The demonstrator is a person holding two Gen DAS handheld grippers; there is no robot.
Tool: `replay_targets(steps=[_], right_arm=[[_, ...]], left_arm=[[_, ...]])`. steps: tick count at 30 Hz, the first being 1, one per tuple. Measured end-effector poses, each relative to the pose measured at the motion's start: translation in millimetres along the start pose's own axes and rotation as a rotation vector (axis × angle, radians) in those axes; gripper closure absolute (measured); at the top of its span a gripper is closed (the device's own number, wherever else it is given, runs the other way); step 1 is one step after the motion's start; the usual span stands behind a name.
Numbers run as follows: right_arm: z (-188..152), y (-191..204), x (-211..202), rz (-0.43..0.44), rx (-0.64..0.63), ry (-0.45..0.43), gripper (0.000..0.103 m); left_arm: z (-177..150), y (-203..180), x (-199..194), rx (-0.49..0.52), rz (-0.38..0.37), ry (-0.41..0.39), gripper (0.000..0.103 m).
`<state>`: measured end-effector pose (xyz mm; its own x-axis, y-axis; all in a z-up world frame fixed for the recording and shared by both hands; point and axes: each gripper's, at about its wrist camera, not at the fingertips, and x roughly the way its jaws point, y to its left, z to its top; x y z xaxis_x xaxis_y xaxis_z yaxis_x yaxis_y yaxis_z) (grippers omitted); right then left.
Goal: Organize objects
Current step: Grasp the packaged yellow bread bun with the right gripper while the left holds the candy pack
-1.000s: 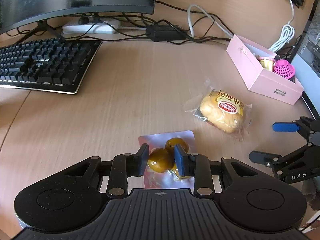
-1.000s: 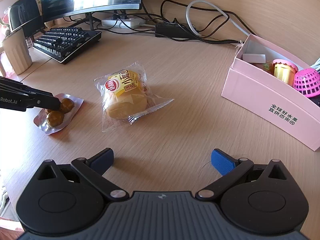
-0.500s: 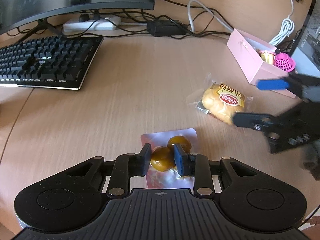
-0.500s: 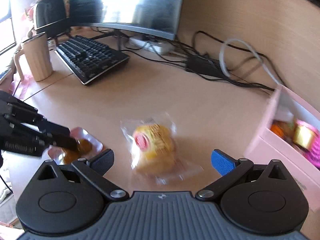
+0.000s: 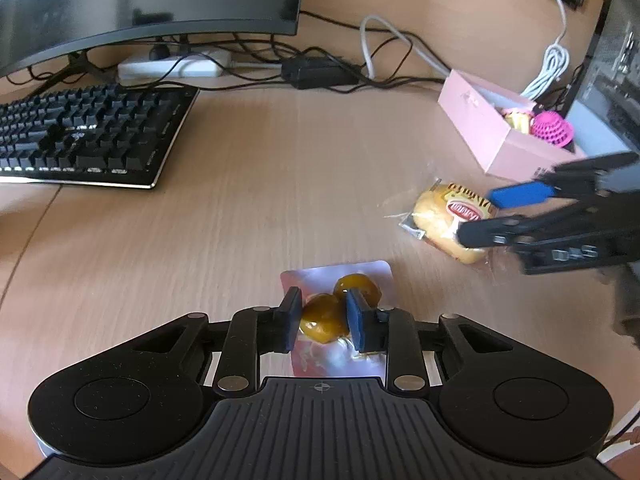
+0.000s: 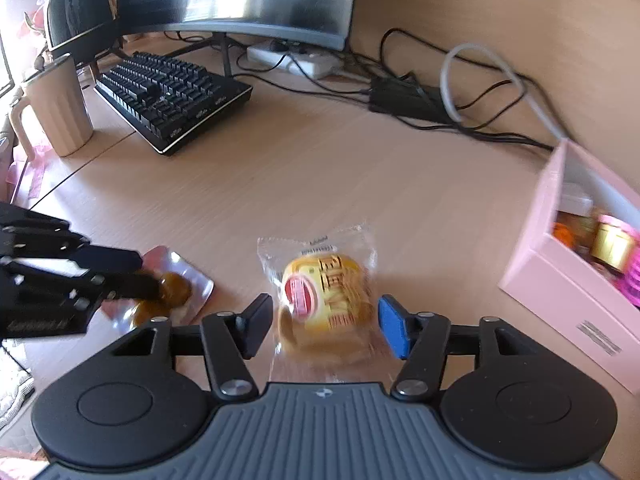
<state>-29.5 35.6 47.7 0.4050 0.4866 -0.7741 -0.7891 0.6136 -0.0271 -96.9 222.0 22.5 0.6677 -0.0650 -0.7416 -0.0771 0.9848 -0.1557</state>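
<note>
Both tools are mid-pickup, so the point now is to get each grip secure before lifting. The left tool has its jaws clamped on the nearer of the brown glazed balls in the snack pack, which lies flat on the surface at about 6 o'clock in the left wrist view; its jaws have just been closing a little further on that ball. The hold is on one round, slippery lump under film, so a gentle, level lift is wiser than a quick pull, or the pack may swing or slide out. The right tool has just been narrowing its jaws around the wrapped bun, which lies between its fingers at 6 o'clock in the right wrist view; the jaws stand apart, with a gap visible on each side of the bun, though the picture is blurred. It should close on the bun's body rather than the loose crinkly wrapper, and only softly, since the bread will likely squash. The pink box, at about 3 o'clock and already holding small items, looks like the likely destination.
</note>
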Motion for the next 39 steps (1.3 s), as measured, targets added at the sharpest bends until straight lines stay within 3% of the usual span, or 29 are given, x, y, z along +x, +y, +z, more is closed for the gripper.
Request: replay_targets(steps=[6,12,14,16,19,27,28,30,31,35,39], right_arm=[[-20.3,-13.5,-46.4,-0.084,0.053,-0.024,0.046],[-46.2,-26.5,-66.7,-0.161,0.118,0.000,0.045],[-46.5,-22.2,-66.7,-0.171,0.110,-0.008,0.033],[-40.5,-17.1,-63.1,-0.166,0.098,-0.036,0.026],[-21.6,-4.6,-44.3,-0.134,0.054,-0.052,0.026],[16.8,17.6,33.4,-0.084,0.002,0.037,0.024],[18.4,18.6,40.0,-0.075,0.006,0.052,0.025],[17.6,20.0,43.7,-0.065,0.007,0.078,0.043],[16.3,21.4,41.0,-0.073,-0.001,0.081,0.048],[-0.8,15.5,2.0,-0.086,0.007,0.058,0.049],[-31.8,-9.4,-54.5,-0.134,0.092,0.030,0.049]], left_arm=[[-3.5,3.8,-3.8,0.012,-0.090,0.006,0.077],[0.1,-21.5,-7.9,0.168,-0.220,0.063,0.077],[3.6,-25.6,-12.1,0.186,-0.238,0.057,0.077],[9.2,-23.2,-18.4,0.172,-0.239,0.037,0.077],[15.2,-15.2,-32.4,0.150,-0.228,0.002,0.077],[7.7,-4.5,-52.9,0.132,-0.211,0.012,0.077],[5.1,-4.7,-53.1,0.131,-0.216,0.022,0.077],[0.5,-6.2,-53.4,0.133,-0.229,0.039,0.077],[-0.8,-8.0,-52.6,0.137,-0.237,0.048,0.077],[-1.8,-19.4,-46.8,0.184,-0.276,0.088,0.077],[6.6,-35.8,-37.4,0.223,-0.327,0.107,0.077]])
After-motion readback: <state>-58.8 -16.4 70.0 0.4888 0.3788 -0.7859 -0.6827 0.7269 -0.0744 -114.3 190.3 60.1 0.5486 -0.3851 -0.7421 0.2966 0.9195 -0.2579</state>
